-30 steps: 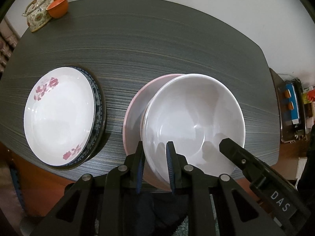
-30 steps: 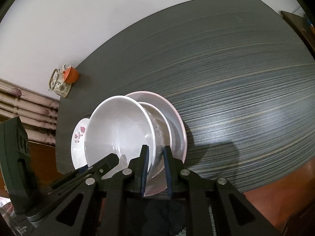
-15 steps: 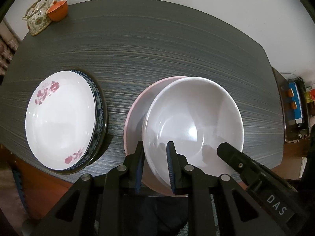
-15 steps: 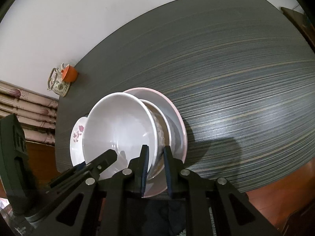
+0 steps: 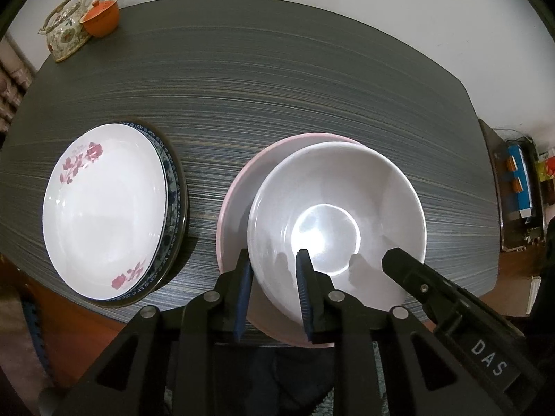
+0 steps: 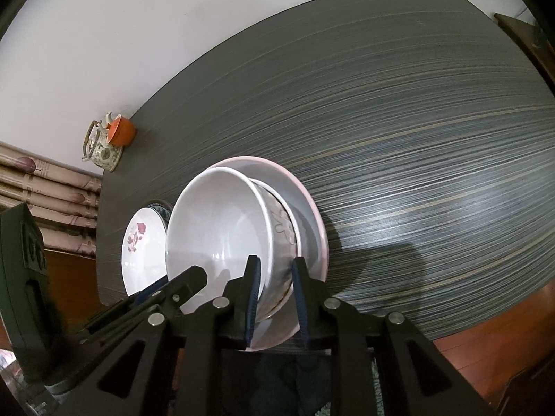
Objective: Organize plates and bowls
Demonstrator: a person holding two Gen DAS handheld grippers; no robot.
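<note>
White bowl (image 5: 338, 215) on pink plate (image 5: 236, 208), dark striped table (image 5: 277, 86), white wall, left claw (image 5: 274, 293) astride rim, right claw (image 6: 275, 298) opening.

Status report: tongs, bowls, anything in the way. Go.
Left tongs astride the white bowl rim, right tongs opening with that rim between them. Bowl nested in a patterned bowl on the pink plate. Nothing in the way.

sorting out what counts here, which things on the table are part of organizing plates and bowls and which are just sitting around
Part of the job:
white bowl
patterned bowl under it
pink plate
flowered plate
blue-rimmed plate beneath

Just lying about:
teapot
orange cup
</note>
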